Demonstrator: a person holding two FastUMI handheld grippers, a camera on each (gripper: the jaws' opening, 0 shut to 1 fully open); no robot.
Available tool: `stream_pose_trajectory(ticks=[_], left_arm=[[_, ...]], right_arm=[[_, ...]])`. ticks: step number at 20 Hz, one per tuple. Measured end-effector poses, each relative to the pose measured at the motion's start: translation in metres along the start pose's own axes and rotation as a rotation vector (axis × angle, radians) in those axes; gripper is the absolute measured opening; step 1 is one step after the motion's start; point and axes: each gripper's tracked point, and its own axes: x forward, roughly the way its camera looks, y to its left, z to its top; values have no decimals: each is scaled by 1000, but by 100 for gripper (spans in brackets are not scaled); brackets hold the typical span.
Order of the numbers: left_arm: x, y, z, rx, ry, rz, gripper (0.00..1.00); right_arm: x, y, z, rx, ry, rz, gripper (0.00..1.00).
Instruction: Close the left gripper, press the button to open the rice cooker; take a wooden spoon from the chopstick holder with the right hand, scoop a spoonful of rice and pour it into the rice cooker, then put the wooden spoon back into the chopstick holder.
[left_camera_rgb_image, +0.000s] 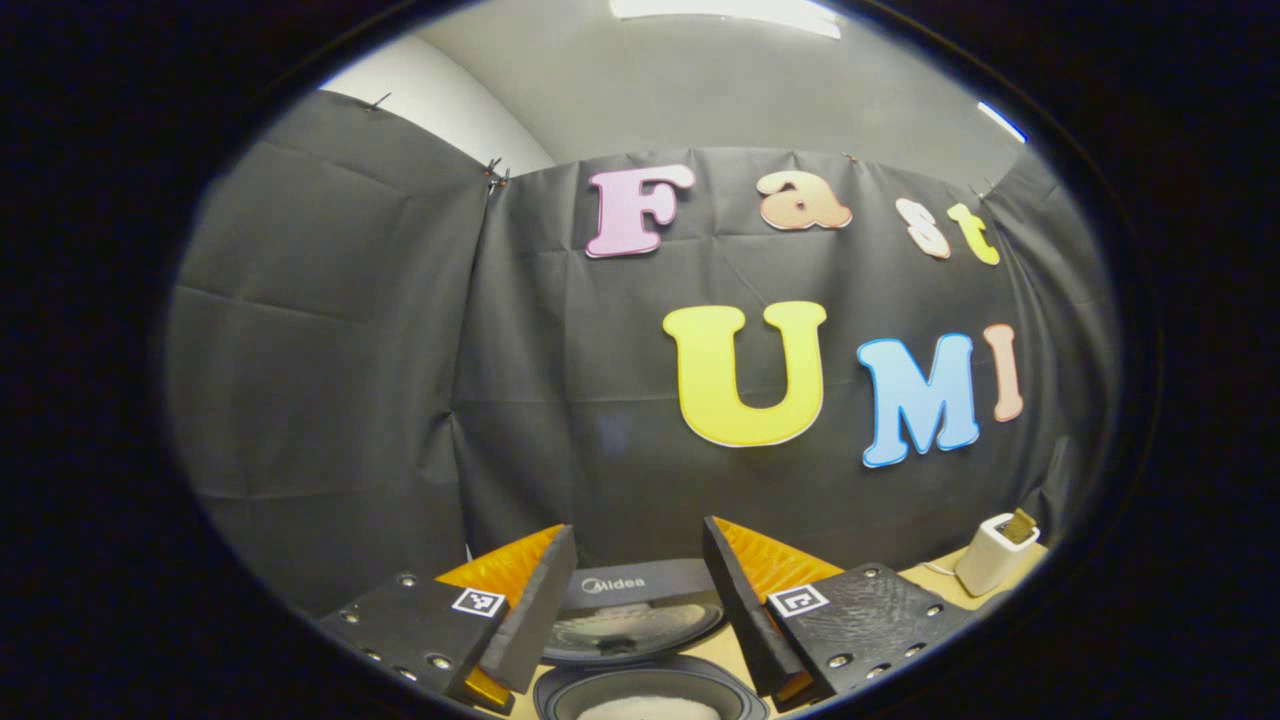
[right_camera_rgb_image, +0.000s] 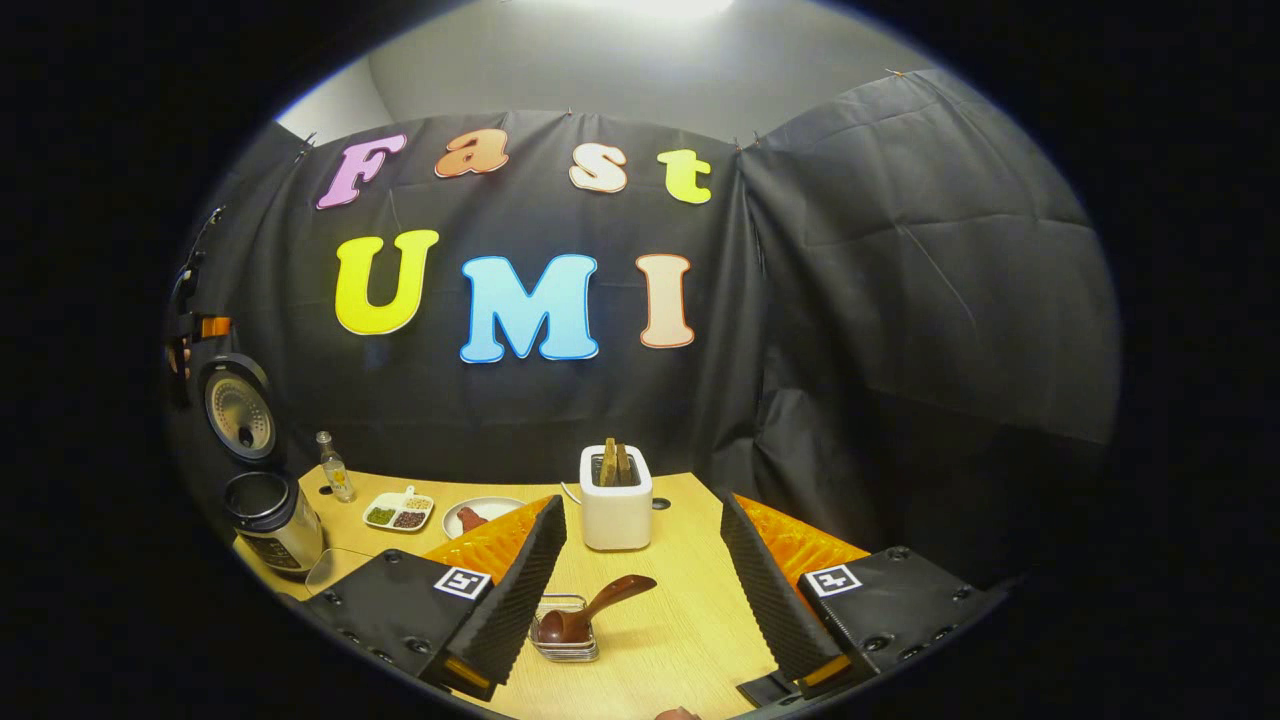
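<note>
Your left gripper (left_camera_rgb_image: 635, 610) gaped wide above the cooker (left_camera_rgb_image: 650, 690), lid up | your right gripper (right_camera_rgb_image: 645, 590) gaped wide, empty | spoon (right_camera_rgb_image: 590, 612) lay in its holder (right_camera_rgb_image: 565, 640) before the toaster (right_camera_rgb_image: 616, 505)

Open bare counter (right_camera_rgb_image: 690, 620) between the spread jaws in the right gripper view, crossed only by the wooden spoon (right_camera_rgb_image: 590, 612) lying in a small clear dish (right_camera_rgb_image: 566, 640). Blocked further back by the white toaster (right_camera_rgb_image: 616, 508) near the far edge. Crowded at the far left corner: open rice cooker (right_camera_rgb_image: 262, 500), bottle (right_camera_rgb_image: 336, 468), divided tray (right_camera_rgb_image: 398, 512), plate (right_camera_rgb_image: 482, 514).
</note>
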Motion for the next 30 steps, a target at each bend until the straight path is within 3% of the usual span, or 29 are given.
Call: stream_pose_trajectory(ticks=[8,12,19,30], left_arm=[[70,10,-24,14,53,21,80],[83,15,-53,1,118,41,80],[72,20,-62,-31,136,49,82],[8,0,-85,-26,185,61,82]], right_arm=[[-1,6,-2,-7,9,-22,98],[-1,12,-3,-23,12,-15,98],[2,16,-2,-21,7,13,99],[-6,0,0,-15,-4,81,98]])
